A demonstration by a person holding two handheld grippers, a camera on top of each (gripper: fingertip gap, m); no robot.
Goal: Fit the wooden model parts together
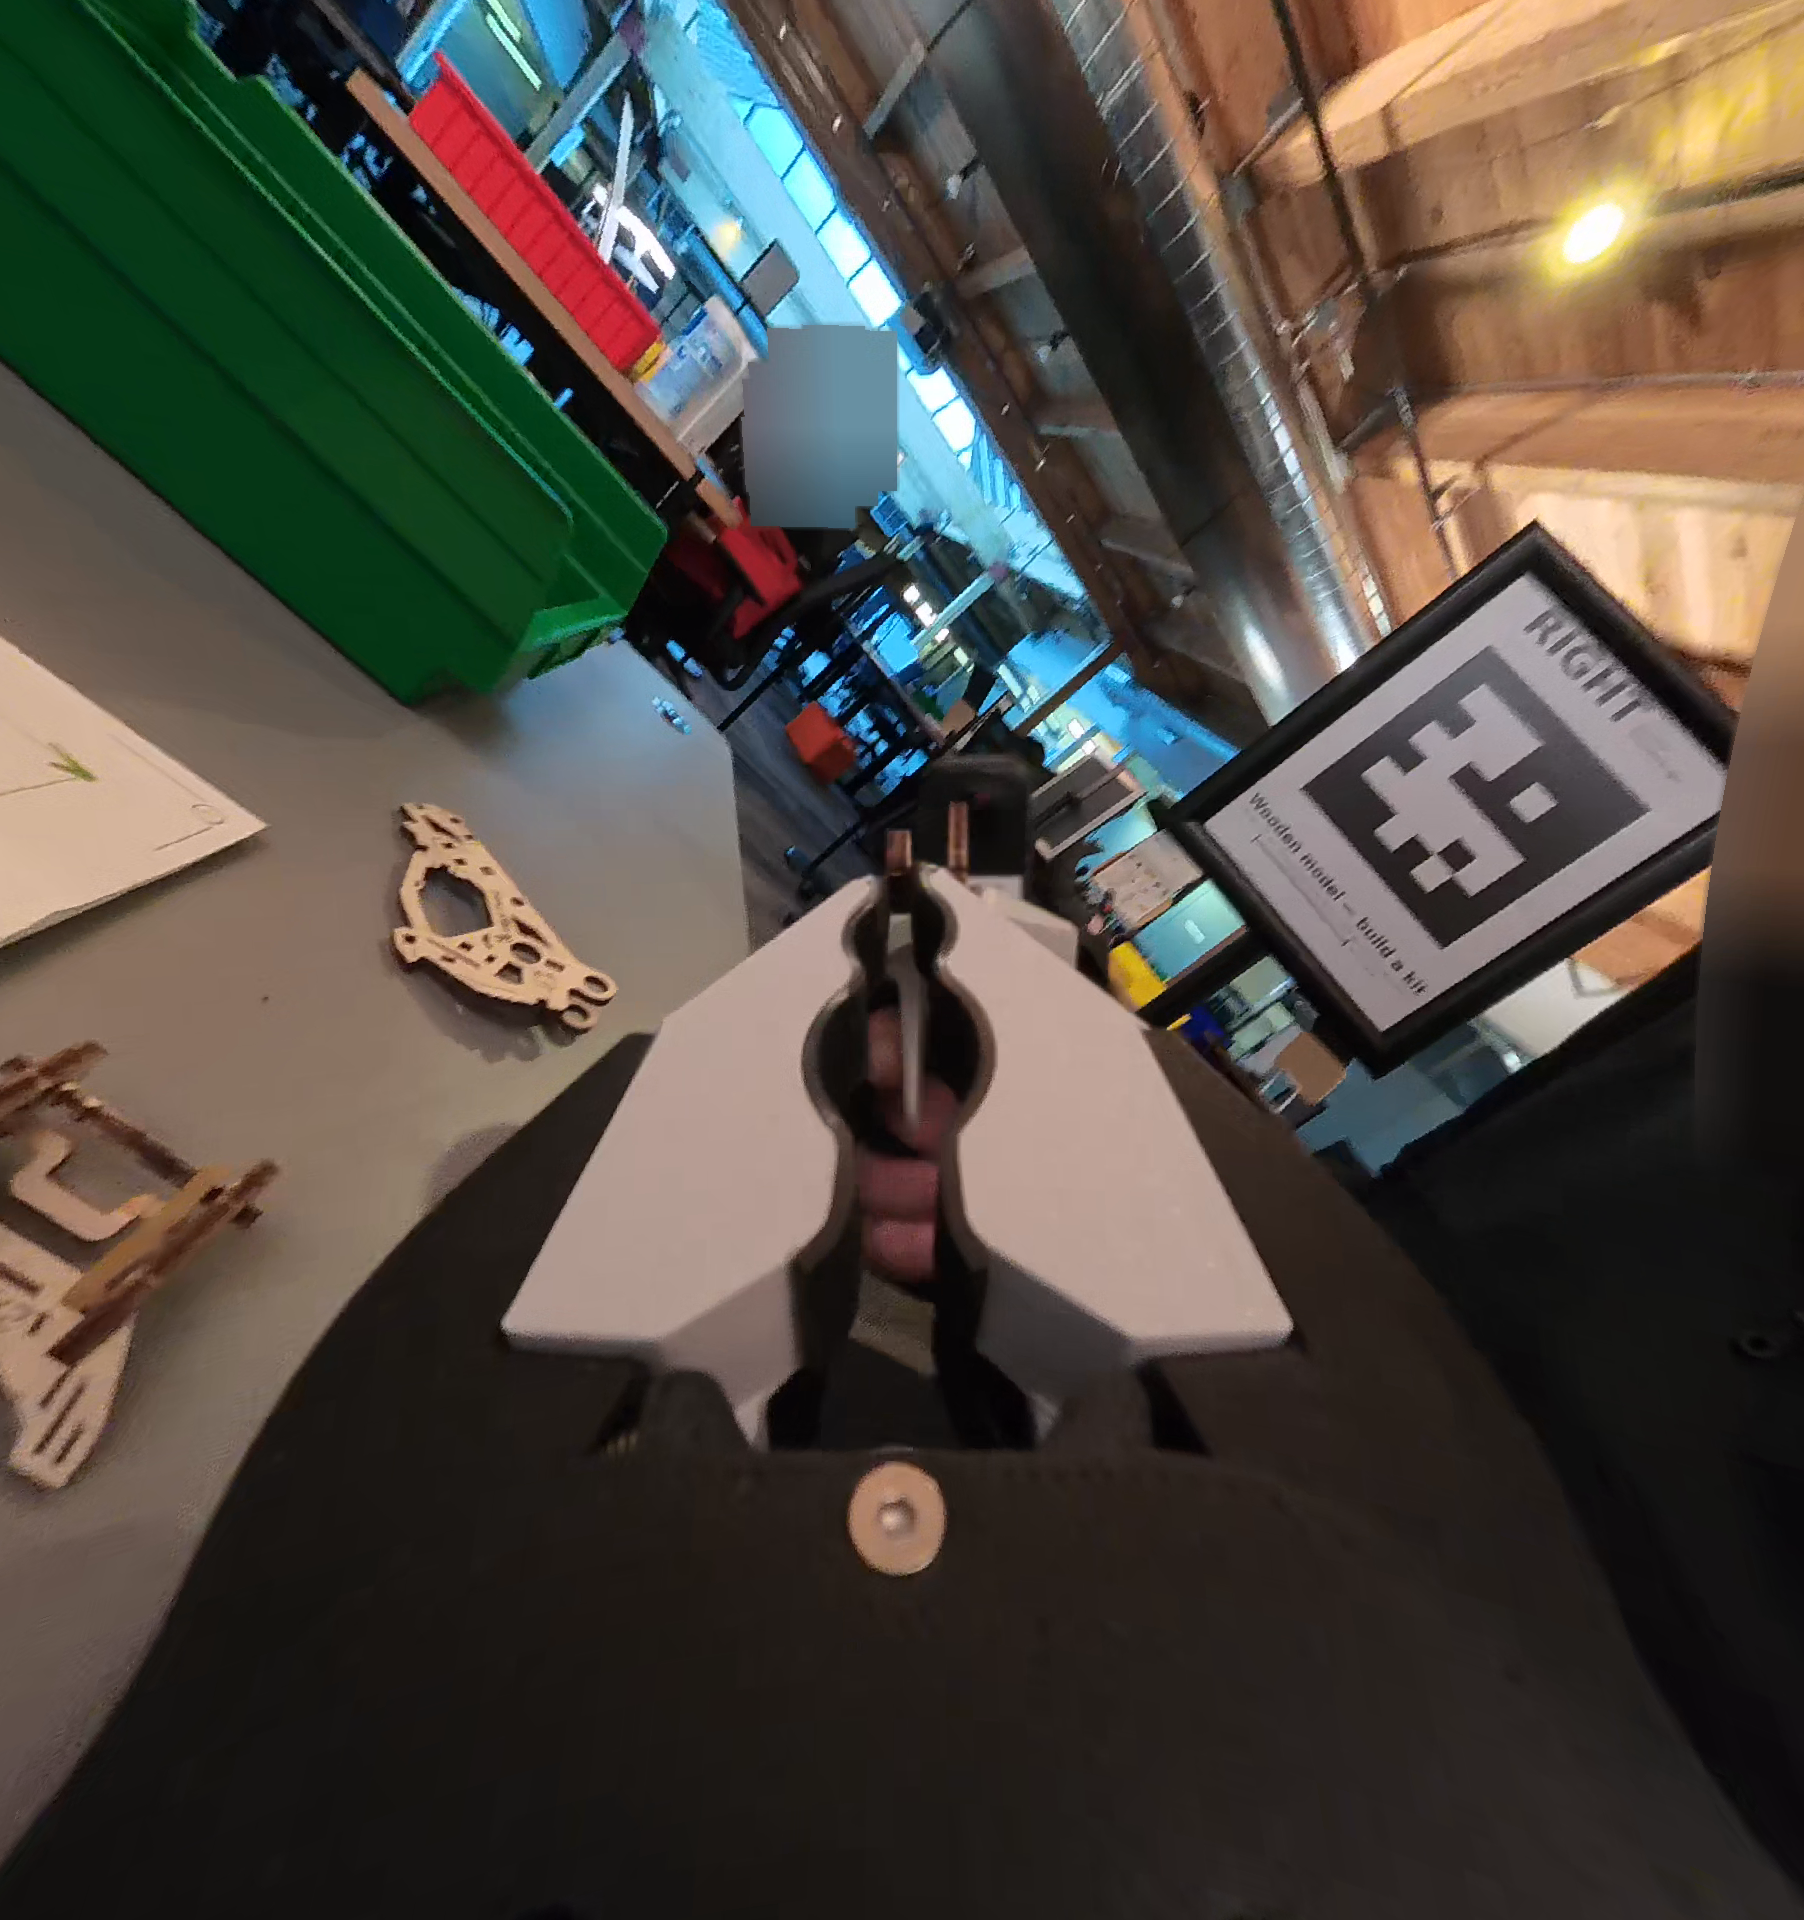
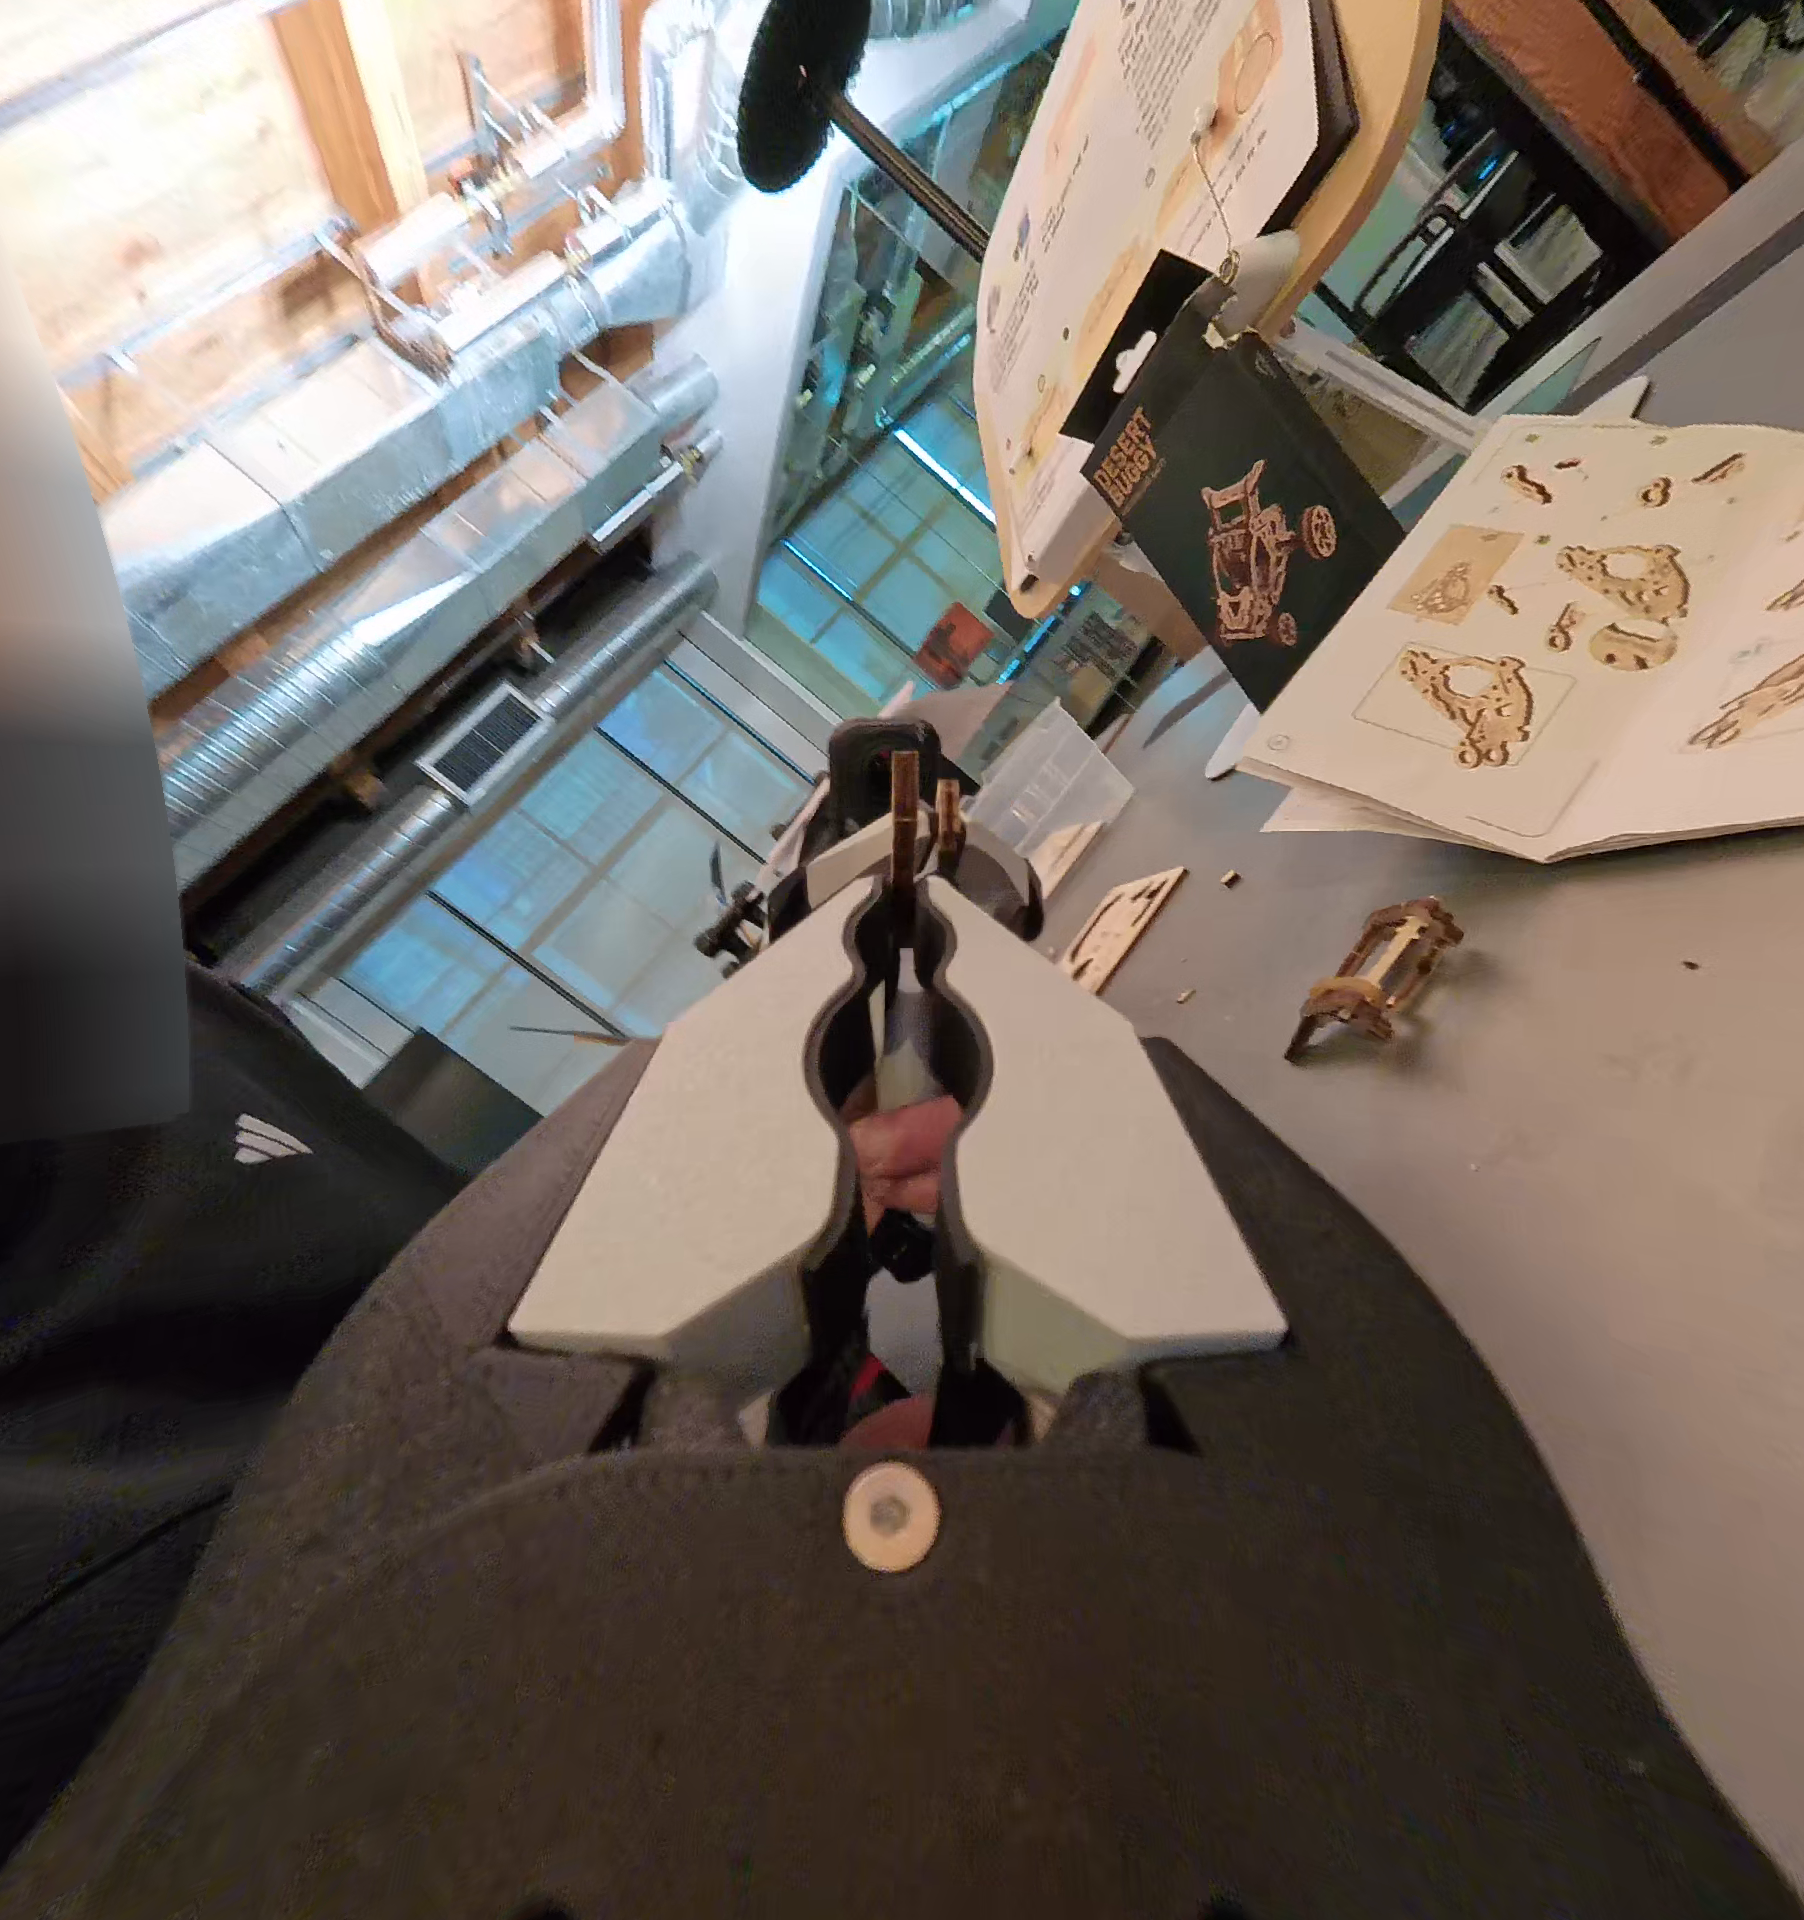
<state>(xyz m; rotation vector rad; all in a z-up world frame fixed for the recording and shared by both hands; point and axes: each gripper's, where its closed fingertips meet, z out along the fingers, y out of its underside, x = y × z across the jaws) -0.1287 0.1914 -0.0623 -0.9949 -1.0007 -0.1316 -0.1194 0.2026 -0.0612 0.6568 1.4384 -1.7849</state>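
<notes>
While both grippers, left (image 1: 903, 878) and right (image 2: 903, 883), pinch thin brown wooden strips (image 1: 898, 854) above the grey table (image 1: 565, 748), a flat pale cut-out wooden panel (image 1: 482, 925) lies beside the green plastic crate (image 1: 254, 343); the framed black-and-white marker sign (image 1: 1449, 790) bears print.

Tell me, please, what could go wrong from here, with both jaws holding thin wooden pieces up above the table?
1. Each gripper pinches only the edge of a thin wooden piece: left, right. Slight misalignment while joining could twist or snap one.
2. The pieces meet in the air, beside the grey table; a slip could drop one to the floor.
3. The half-built frame and flat side plate lie loose nearby; a low sweep of either gripper could knock them.
</notes>
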